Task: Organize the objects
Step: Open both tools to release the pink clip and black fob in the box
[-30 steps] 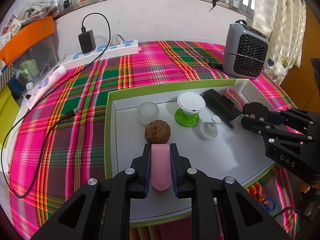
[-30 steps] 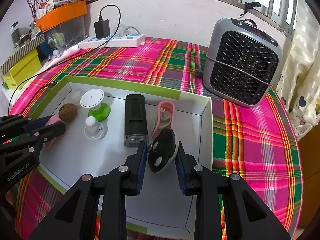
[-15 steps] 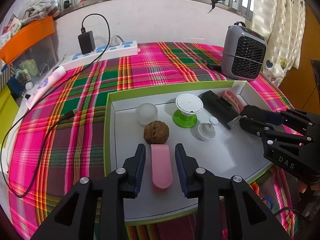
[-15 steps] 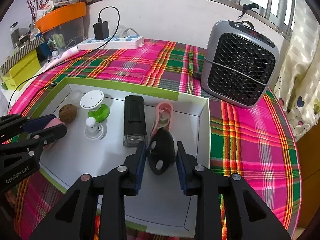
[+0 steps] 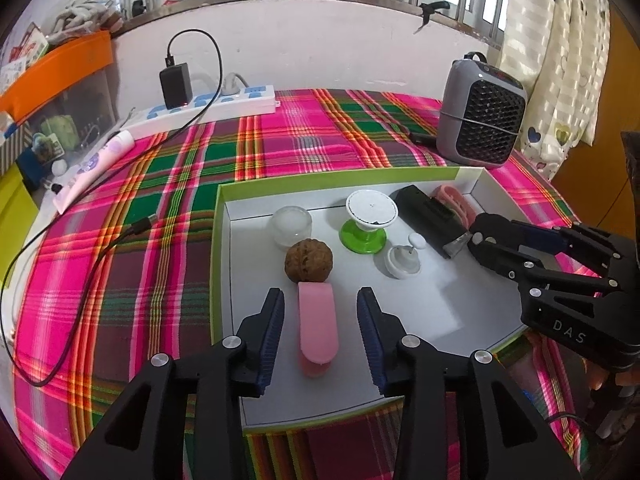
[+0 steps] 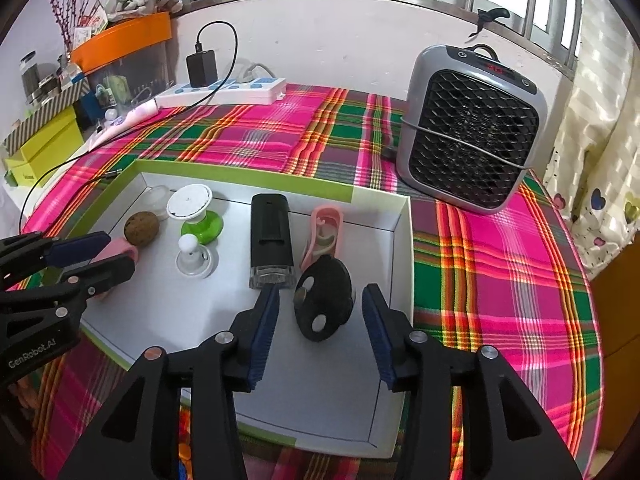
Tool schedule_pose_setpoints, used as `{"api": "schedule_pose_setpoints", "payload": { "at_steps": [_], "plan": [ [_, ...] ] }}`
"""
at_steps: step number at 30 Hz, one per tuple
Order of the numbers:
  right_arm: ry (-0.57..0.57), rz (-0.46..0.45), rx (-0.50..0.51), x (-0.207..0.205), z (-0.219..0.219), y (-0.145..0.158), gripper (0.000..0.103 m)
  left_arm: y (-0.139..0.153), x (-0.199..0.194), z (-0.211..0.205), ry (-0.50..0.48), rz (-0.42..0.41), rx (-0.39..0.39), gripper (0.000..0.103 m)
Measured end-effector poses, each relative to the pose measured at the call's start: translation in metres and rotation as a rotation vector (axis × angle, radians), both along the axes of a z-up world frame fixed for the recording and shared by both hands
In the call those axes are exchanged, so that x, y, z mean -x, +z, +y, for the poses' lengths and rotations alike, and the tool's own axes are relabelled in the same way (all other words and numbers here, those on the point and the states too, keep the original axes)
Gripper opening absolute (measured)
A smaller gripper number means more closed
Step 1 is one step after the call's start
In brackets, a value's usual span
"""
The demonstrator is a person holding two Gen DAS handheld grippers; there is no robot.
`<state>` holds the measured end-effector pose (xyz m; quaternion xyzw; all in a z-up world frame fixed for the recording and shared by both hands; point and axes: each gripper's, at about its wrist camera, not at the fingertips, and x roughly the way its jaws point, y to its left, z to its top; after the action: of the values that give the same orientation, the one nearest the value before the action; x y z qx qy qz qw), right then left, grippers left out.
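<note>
A white box lid with a green rim (image 5: 218,248) (image 6: 240,172) lies on the plaid cloth. My left gripper (image 5: 320,320) is open around a pink flat piece (image 5: 318,326) that lies on the lid's floor, just behind a walnut (image 5: 308,260). My right gripper (image 6: 318,320) is open around a black round object (image 6: 324,298) lying near the lid's right wall. In the lid also lie a clear round jar (image 5: 291,226), a white and green stand (image 5: 368,216), a small white knob (image 5: 404,258), a black rectangular device (image 6: 270,236) and a pink clip (image 6: 324,234).
A grey fan heater (image 6: 472,132) stands behind the lid on the right. A white power strip (image 5: 208,108) with a black charger and cable lies at the back left. Boxes and an orange bin (image 6: 120,40) stand at the far left. A curtain (image 5: 560,60) hangs on the right.
Both grippers have opened. The left let go of the pink piece and the right let go of the black round object; both things now lie on the lid's floor.
</note>
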<state>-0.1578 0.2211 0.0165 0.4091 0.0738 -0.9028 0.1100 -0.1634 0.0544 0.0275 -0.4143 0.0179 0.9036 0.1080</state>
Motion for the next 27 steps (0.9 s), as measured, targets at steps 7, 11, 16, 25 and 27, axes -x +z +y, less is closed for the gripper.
{"api": "schedule_pose_setpoints", "payload": {
  "at_steps": [7,11,16,25,27],
  "plan": [
    [-0.011,0.014,0.008,-0.007,0.001,0.003,0.045,0.003,-0.007,0.000,0.003,0.006,-0.001,0.037],
    [-0.019,0.024,0.016,-0.013,0.002,0.006,0.045,0.005,-0.012,-0.001,0.008,0.012,-0.005,0.037],
    [-0.030,0.038,0.029,-0.021,0.003,0.011,0.045,0.008,-0.019,-0.003,0.016,0.024,-0.008,0.037],
    [-0.039,0.057,0.056,-0.039,0.005,0.017,0.045,0.017,-0.039,-0.005,0.023,0.059,-0.006,0.037],
    [-0.040,0.061,0.061,-0.045,0.005,0.018,0.045,0.018,-0.043,-0.006,0.023,0.061,-0.010,0.037]
  ]
}}
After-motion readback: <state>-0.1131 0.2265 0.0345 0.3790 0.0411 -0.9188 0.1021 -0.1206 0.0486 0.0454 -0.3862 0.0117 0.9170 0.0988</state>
